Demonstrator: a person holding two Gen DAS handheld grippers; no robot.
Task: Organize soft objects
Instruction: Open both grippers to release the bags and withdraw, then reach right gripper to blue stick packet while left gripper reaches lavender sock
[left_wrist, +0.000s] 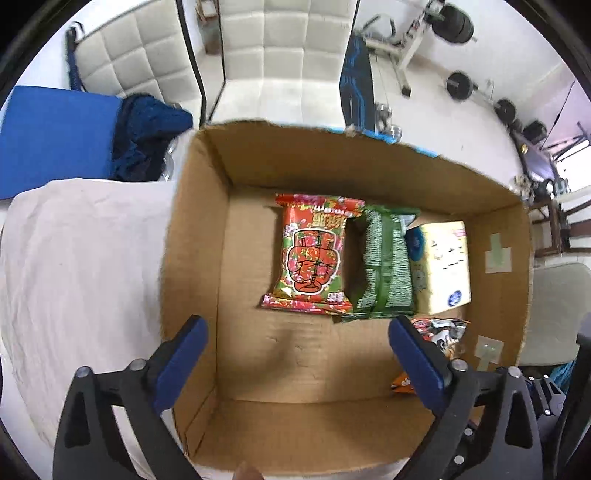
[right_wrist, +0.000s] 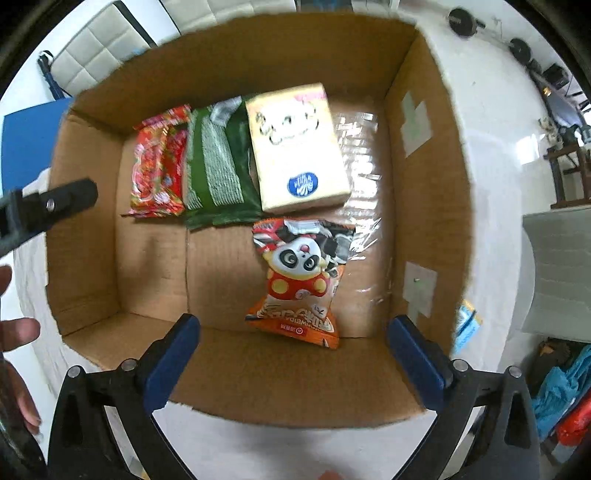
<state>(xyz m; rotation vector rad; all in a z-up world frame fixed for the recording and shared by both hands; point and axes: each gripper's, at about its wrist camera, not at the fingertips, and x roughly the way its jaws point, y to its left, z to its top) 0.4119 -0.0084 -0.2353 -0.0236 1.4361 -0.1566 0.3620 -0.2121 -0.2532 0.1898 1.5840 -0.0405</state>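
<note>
My left tool (left_wrist: 297, 354) and right tool (right_wrist: 293, 350) are both wide open, holding nothing; four soft packs lie in the box (right_wrist: 424, 155), side by side to save room; the panda pack (right_wrist: 299, 280) sits nearest.

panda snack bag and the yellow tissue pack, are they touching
Cannot tell. In the right wrist view the panda snack bag has its top edge right at the yellow tissue pack; neither contact nor a gap shows plainly.
</note>
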